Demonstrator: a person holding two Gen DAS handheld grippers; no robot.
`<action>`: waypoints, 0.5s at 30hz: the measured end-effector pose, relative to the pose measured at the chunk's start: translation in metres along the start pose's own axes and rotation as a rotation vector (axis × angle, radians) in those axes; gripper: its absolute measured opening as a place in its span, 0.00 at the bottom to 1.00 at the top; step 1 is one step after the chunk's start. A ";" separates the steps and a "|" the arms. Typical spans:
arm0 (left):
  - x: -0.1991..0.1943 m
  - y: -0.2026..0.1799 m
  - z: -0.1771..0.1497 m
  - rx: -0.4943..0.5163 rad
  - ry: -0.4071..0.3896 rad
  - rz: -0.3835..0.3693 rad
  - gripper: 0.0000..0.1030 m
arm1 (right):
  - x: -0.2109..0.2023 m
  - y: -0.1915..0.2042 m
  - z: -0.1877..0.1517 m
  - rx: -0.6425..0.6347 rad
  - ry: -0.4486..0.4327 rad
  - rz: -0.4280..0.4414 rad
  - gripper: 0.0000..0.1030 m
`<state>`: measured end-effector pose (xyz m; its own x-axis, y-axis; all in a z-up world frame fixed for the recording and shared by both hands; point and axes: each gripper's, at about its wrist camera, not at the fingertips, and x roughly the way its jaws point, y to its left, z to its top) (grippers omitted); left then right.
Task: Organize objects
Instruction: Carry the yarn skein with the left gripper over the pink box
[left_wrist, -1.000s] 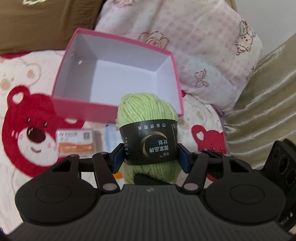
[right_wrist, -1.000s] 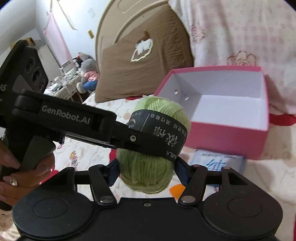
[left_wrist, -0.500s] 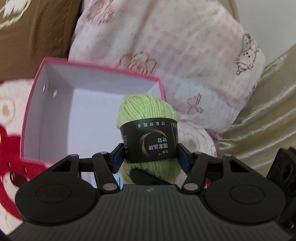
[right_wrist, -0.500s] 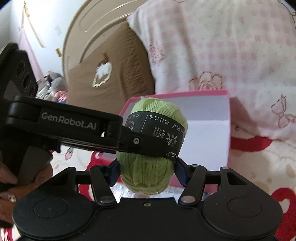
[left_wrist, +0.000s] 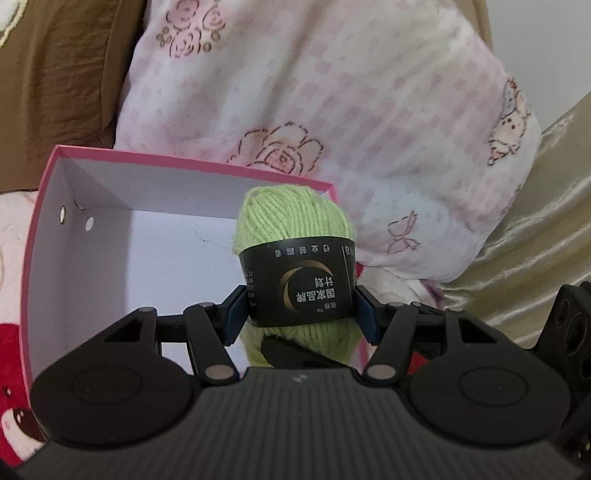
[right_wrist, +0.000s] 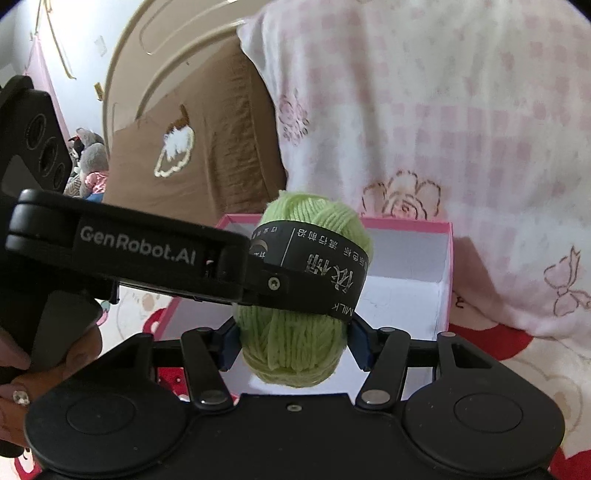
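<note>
A bed with pillows against a curved headboard

A pink-checked quilt is heaped beside a brown pillow, below a cream headboard. A bear-print sheet covers the bed; gold fabric lies at the right, a pale wall behind.

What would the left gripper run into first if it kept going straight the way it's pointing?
Probably the white inside of the pink box. The left gripper, shut on the green yarn ball, points down into its open top, towards the far right corner; depth is hard to judge.
</note>
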<state>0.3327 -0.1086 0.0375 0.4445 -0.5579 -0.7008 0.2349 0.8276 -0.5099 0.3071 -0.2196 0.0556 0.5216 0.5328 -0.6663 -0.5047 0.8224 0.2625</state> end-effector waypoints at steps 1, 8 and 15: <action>0.005 0.003 0.000 -0.006 0.002 0.001 0.57 | 0.005 -0.002 -0.001 -0.001 0.003 -0.009 0.60; 0.044 0.033 0.008 -0.105 0.013 -0.038 0.57 | 0.045 -0.015 0.002 -0.008 0.057 -0.063 0.60; 0.070 0.050 0.014 -0.159 0.004 -0.091 0.57 | 0.070 -0.017 0.005 -0.053 0.073 -0.156 0.60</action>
<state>0.3875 -0.1054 -0.0301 0.4236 -0.6310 -0.6499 0.1342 0.7533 -0.6438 0.3550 -0.1951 0.0081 0.5460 0.3819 -0.7457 -0.4579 0.8814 0.1162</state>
